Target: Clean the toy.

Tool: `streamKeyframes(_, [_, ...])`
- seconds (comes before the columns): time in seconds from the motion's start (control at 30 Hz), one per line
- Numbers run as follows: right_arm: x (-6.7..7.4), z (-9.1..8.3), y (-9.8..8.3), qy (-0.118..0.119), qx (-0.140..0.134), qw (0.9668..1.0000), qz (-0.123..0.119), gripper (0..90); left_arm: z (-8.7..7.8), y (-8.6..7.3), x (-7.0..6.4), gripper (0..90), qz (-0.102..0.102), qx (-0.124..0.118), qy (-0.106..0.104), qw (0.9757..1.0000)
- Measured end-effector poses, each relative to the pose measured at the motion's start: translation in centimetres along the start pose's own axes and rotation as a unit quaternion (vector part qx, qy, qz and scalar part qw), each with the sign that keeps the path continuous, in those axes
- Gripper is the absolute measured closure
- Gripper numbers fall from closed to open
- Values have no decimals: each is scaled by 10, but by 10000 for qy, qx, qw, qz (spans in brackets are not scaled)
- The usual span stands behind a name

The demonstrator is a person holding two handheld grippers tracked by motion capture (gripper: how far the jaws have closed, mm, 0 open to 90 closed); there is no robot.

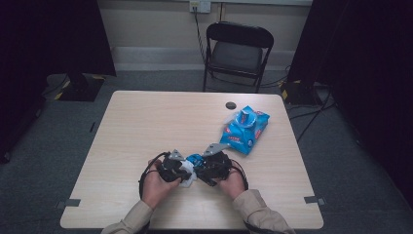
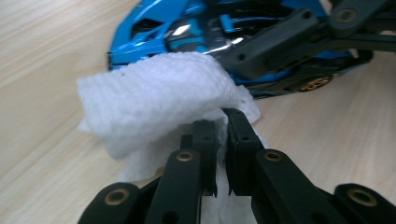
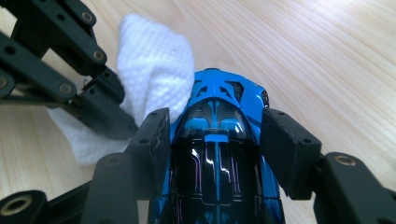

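We find the right gripper point(image 3: 212, 140) clamped across a blue toy car point(image 3: 217, 154), one jaw pressed against each flank of the body, so that the car sits lengthwise between them with its nose pointing away from the camera that rides on that gripper. The car has a glossy black roof and blue panels, and in the left gripper view a bronze-coloured wheel shows low on its side, close to the wooden table point(image 2: 42, 56). The left gripper point(image 2: 223, 135) has its jaws pressed together on a folded white wipe point(image 2: 154, 93), pinching the cloth near its lower edge; the free part of the wipe bulges above the jaw tips and lies against the side of the car. In the right gripper view we note the same wipe touching the car's front flank just beside the right gripper's near jaw. From the high view, both hands meet near the front middle of the table, the left hand point(image 1: 155, 183) and the right hand point(image 1: 233, 183) holding their grippers tip to tip over the car point(image 1: 196, 158). A blue wipes packet point(image 1: 243, 129) lies farther back and to the right, well apart from the hands. A black folding chair point(image 1: 237, 51) stands beyond the table's far edge.
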State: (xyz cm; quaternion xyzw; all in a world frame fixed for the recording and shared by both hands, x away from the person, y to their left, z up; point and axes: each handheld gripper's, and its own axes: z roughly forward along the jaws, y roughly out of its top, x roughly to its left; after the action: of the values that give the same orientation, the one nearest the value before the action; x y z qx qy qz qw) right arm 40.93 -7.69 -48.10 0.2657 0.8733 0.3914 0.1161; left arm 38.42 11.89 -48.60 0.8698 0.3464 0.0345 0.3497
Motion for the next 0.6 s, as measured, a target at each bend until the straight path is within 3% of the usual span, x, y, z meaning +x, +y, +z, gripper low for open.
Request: streamKeyframes(0.6, [0,1,2,7,45,10000,-19,441,8,5,-17,842,155,27,-149,9998])
